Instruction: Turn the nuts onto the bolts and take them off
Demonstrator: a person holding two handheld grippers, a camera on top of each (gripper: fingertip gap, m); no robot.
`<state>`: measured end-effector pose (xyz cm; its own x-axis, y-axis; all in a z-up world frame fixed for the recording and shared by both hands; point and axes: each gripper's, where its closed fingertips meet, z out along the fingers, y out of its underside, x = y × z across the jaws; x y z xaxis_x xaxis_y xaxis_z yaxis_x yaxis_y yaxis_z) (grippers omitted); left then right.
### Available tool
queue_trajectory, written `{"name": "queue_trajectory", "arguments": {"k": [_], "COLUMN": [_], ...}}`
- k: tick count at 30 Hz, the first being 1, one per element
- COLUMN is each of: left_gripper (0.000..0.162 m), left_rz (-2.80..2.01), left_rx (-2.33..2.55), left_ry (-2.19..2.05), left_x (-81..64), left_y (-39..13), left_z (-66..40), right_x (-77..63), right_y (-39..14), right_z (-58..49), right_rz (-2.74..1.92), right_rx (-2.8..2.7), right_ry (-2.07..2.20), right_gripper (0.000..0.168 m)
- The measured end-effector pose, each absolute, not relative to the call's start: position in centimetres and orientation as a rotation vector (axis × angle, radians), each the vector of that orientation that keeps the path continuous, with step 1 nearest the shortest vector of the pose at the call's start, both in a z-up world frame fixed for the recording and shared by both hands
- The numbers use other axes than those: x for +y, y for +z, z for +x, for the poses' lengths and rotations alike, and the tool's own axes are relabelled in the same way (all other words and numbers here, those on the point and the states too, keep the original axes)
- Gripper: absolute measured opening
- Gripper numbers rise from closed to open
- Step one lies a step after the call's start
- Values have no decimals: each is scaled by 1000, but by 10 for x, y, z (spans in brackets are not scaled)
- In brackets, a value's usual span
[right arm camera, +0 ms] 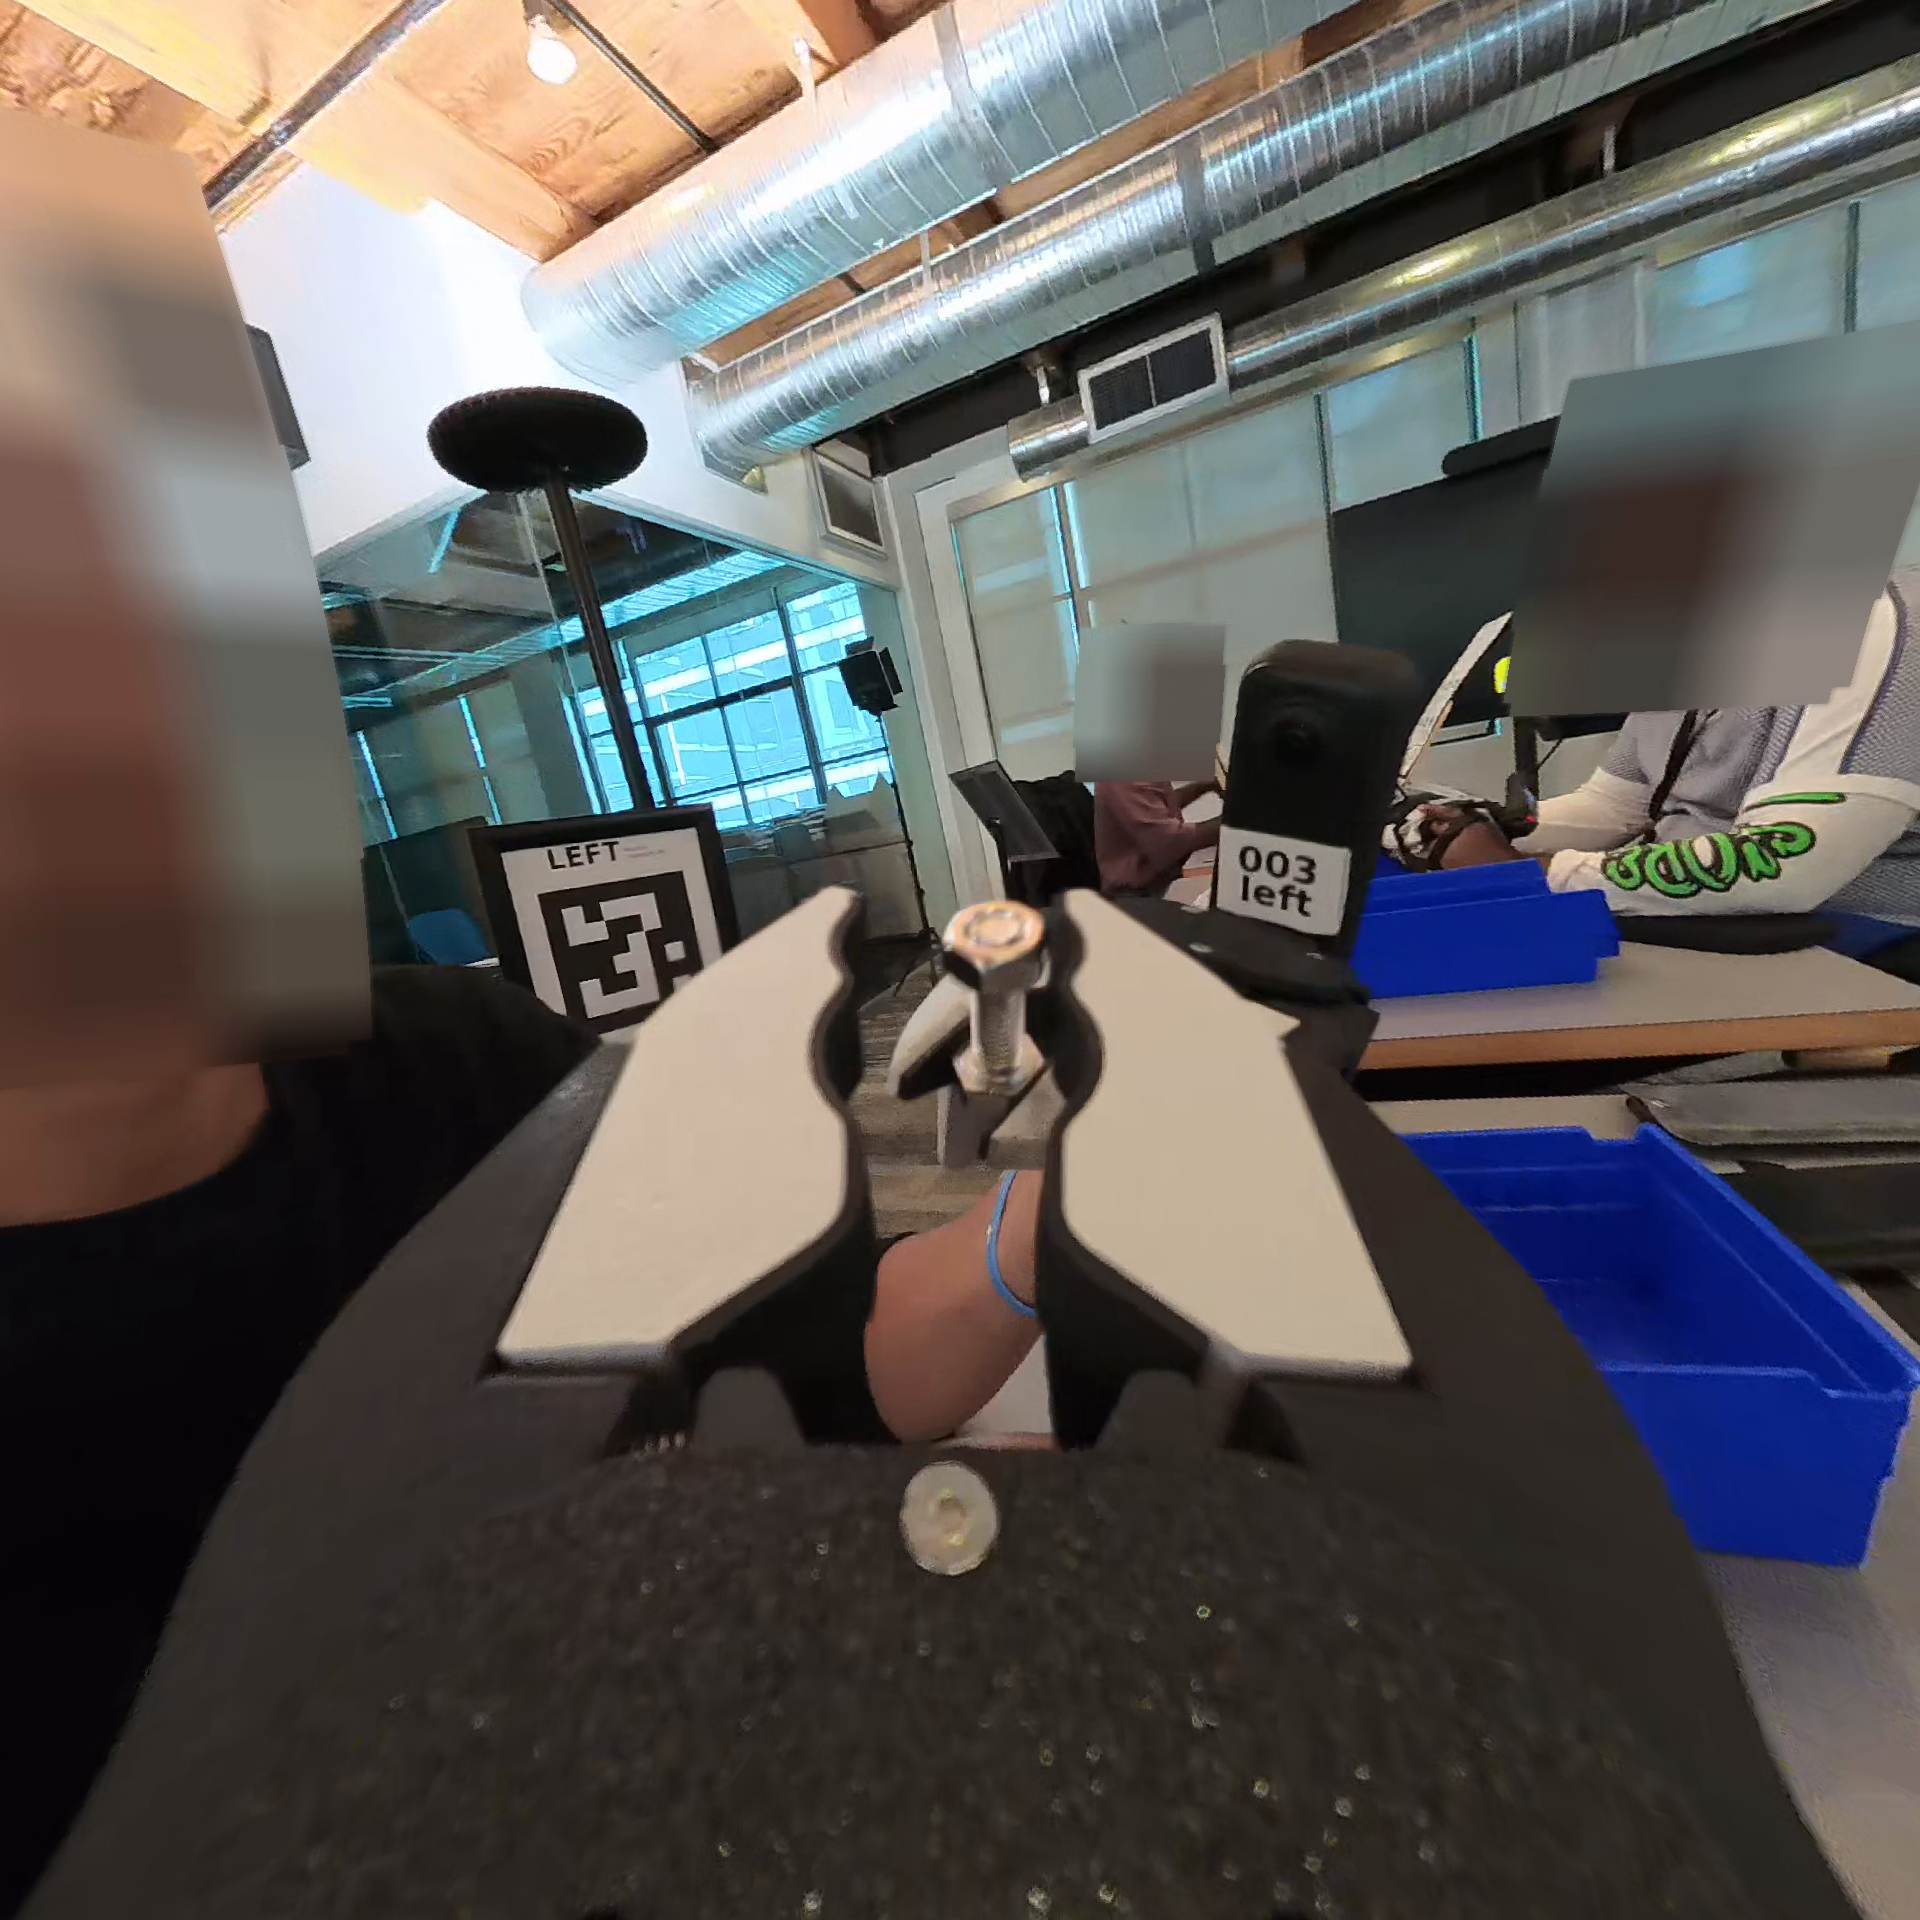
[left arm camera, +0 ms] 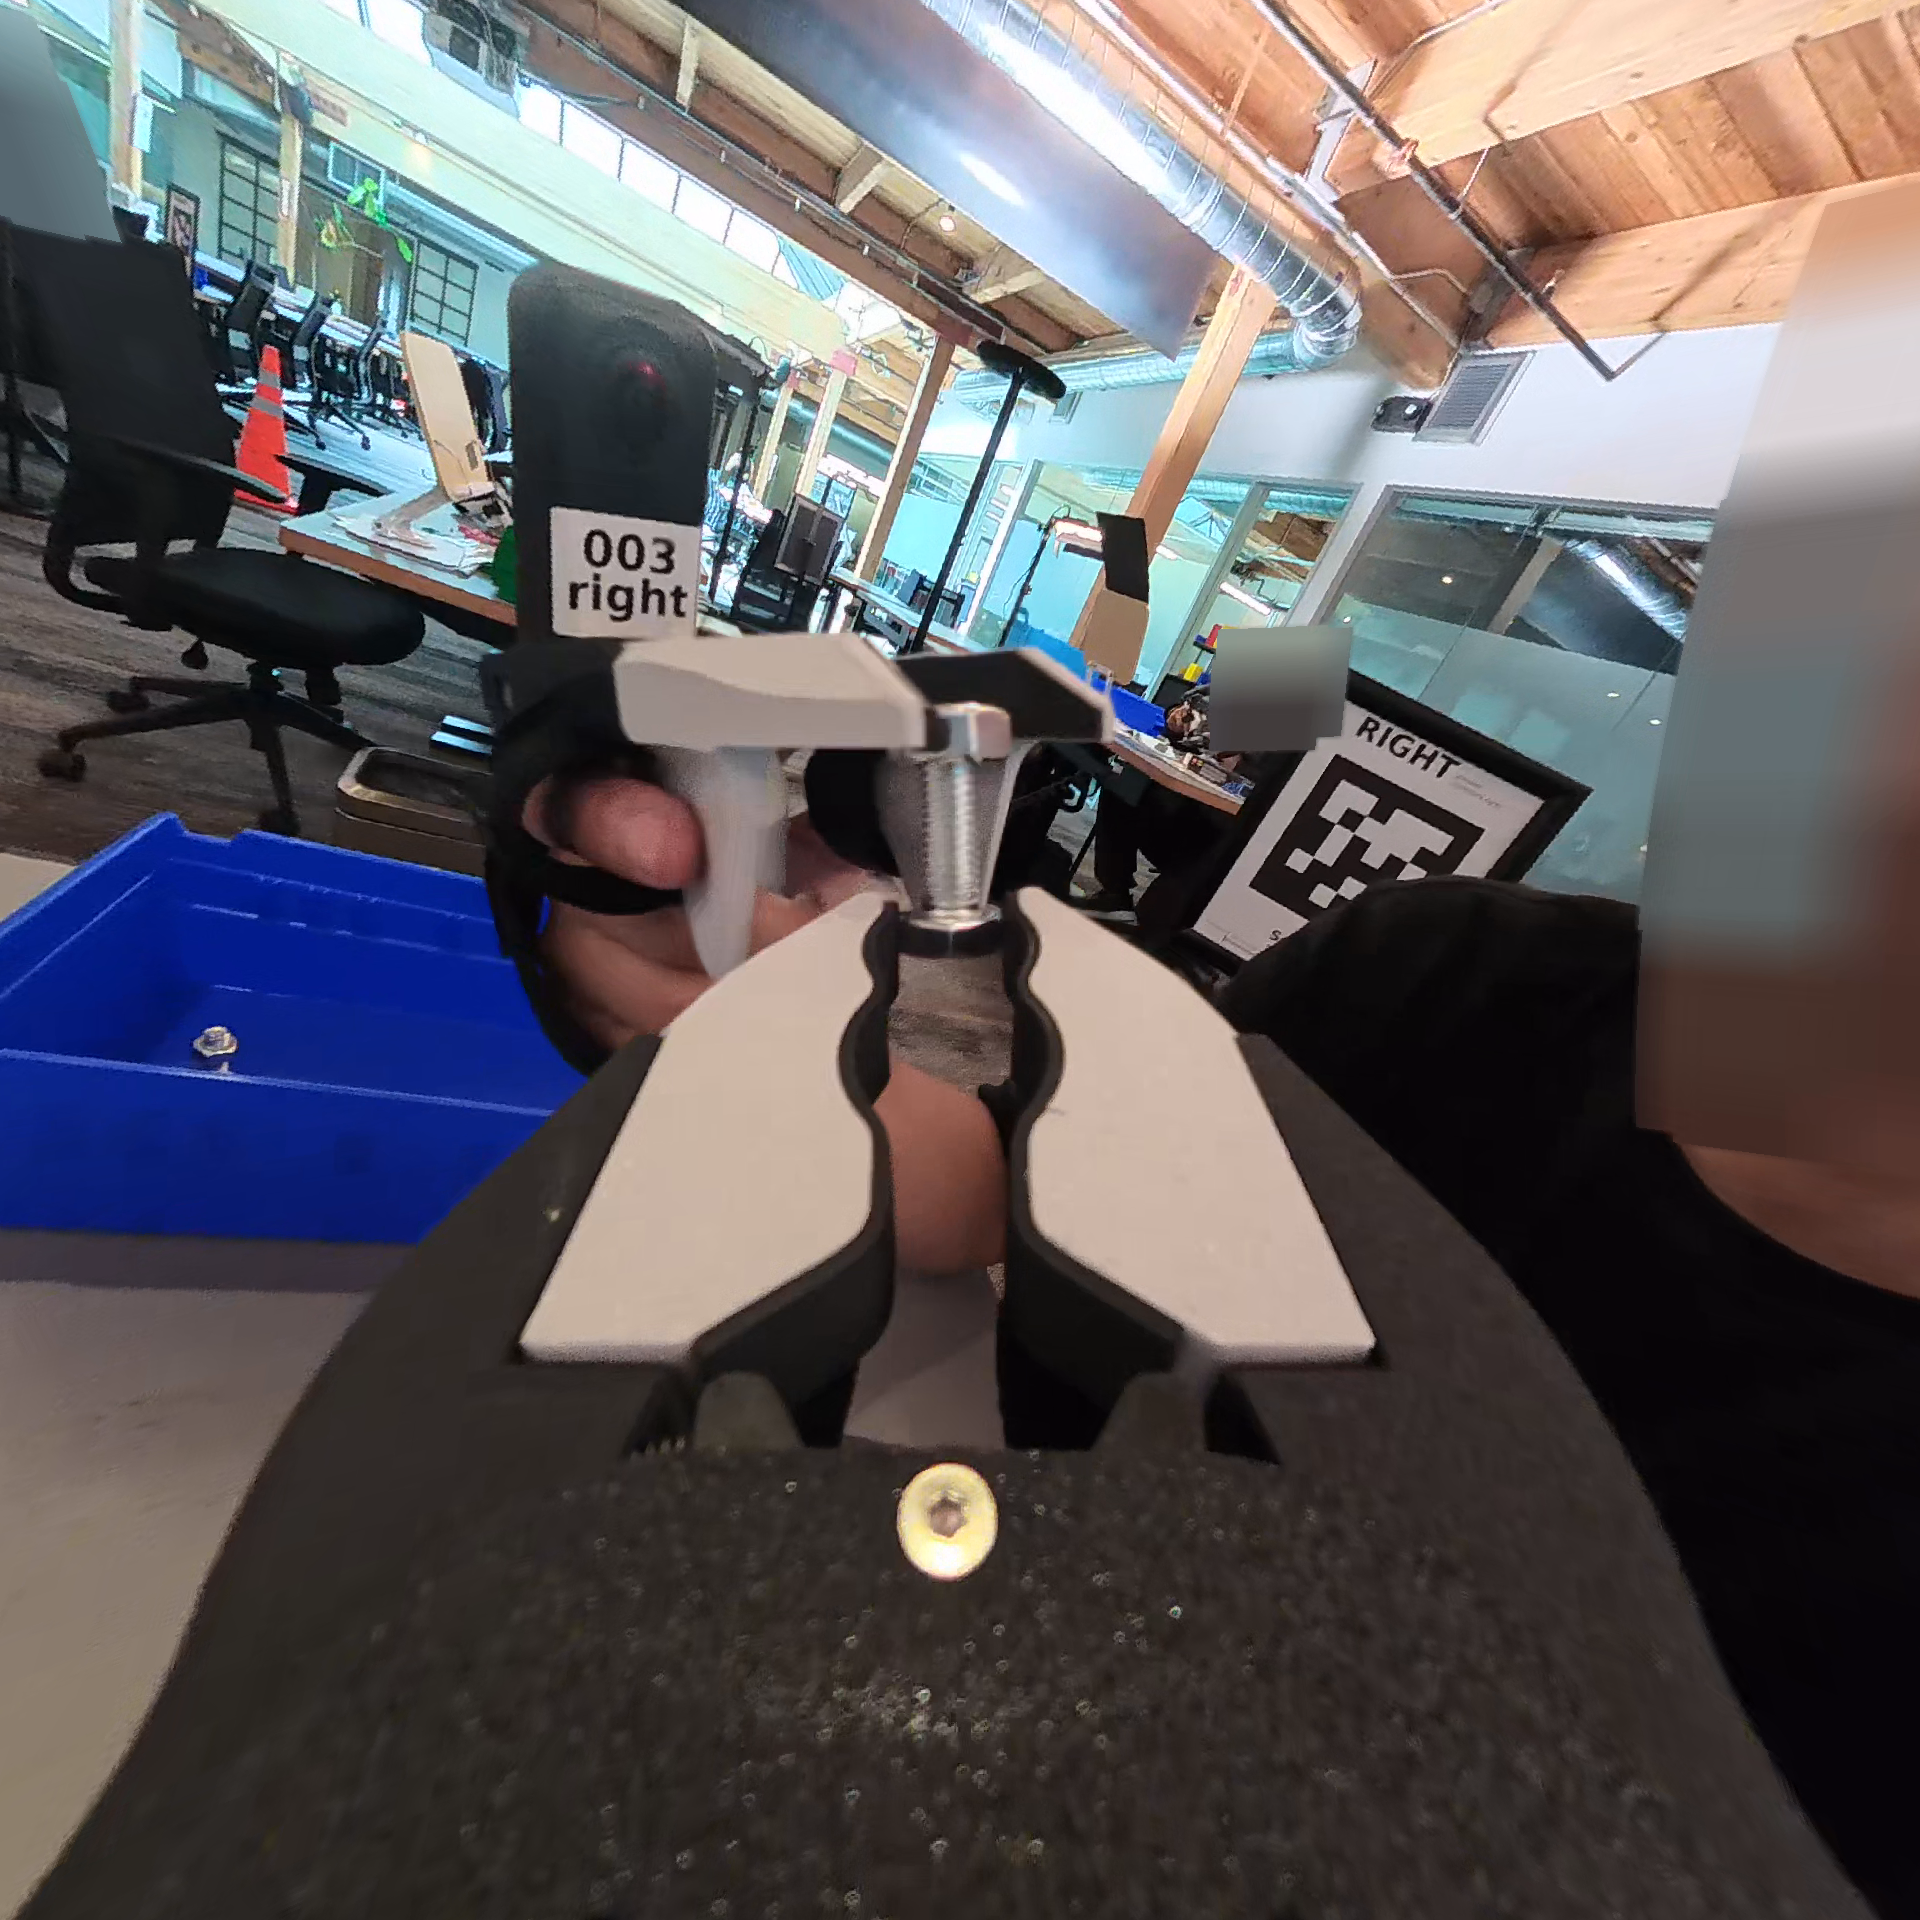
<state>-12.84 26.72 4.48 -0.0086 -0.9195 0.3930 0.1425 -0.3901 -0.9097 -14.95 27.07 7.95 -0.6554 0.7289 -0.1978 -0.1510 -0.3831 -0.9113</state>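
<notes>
Only the left wrist view shows a small bolt lying inside the blue bin (left arm camera: 156, 1122) on the table. In both views, the right gripper (right arm camera: 1003, 940) pinches the head of the bolt (left arm camera: 948, 821), held up in the air. The left gripper (left arm camera: 948, 927) is pressed onto the nut (left arm camera: 948, 932) at the bolt's lower end.

Bright daylight from windows (right arm camera: 748, 707) and ceiling lamps — fisheye bending at edges, near foreground slightly soft.
</notes>
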Motion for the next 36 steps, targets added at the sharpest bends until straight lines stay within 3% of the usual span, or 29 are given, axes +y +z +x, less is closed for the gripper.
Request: {"name": "queue_trajectory", "arguments": {"k": [1, 6, 17, 19, 22, 26, 33, 36], "left_gripper": [17, 17, 18, 17, 18, 17, 17, 17], "left_rz": [-1398, -1463, -1625, -1632, -1591, -1482, -1335, -1358], "left_rx": [869, 807, 719, 717, 724, 739, 798, 820], "left_ry": [-1539, -1323, -640, -689, -831, -1138, -1620, -1627], "left_x": [268, 288, 337, 334, 323, 301, 270, 271], "left_y": [44, 37, 13, 13, 23, 42, 56, 50], "left_z": [-128, -131, -145, -143, -141, -138, -134, -129], "right_x": [273, 292, 335, 332, 320, 297, 276, 276], "right_y": [78, 74, 53, 54, 67, 89, 83, 81], "right_z": [-152, -161, -177, -177, -174, -162, -152, -154], "right_rz": [-829, -1002, -1508, -1494, -1365, -1080, -908, -897], "right_rx": [-1271, -1202, -907, -925, -987, -1093, -1226, -1230], "right_ry": [2056, 1947, 1238, 1193, 1276, 1533, 2050, 2106], "right_gripper": [19, 18, 18, 19, 44, 59, 54, 42]}}
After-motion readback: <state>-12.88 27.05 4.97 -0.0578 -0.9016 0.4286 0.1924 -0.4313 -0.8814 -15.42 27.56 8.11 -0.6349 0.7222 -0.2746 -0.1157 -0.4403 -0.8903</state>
